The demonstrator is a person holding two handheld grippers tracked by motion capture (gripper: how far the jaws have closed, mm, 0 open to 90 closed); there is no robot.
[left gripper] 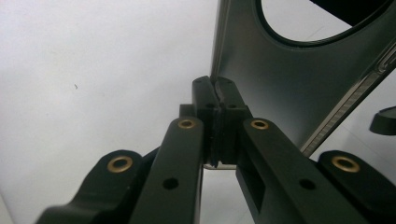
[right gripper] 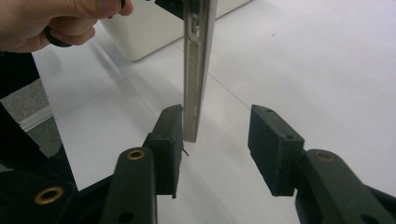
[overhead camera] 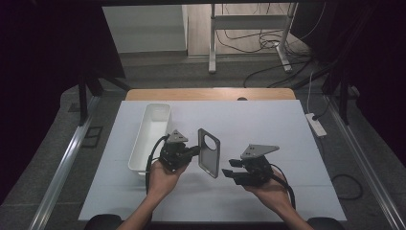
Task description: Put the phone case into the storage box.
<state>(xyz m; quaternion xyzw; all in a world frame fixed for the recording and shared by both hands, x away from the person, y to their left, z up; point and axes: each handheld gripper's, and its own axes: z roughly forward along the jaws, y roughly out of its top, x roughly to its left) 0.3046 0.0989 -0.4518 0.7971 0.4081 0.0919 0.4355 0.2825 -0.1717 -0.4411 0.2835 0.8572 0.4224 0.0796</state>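
Observation:
A dark grey phone case (overhead camera: pixel 209 152) with a round camera hole hangs tilted above the white table, and my left gripper (overhead camera: pixel 197 151) is shut on its edge. In the left gripper view the closed jaws (left gripper: pixel 215 91) pinch the case (left gripper: pixel 289 79) near its rim. My right gripper (overhead camera: pixel 229 167) is open just right of the case's lower end. In the right gripper view the case (right gripper: pixel 196 70) stands edge-on between the spread jaws (right gripper: pixel 217 121), close beside the left pad and well apart from the right one.
A long white bin (overhead camera: pixel 158 105) lies left of the left gripper, seen again as a bin (right gripper: pixel 144 32) behind the case. The white table cover (overhead camera: pixel 268 124) stretches to the right. A power strip (overhead camera: pixel 316 124) lies on the floor beyond the table's right edge.

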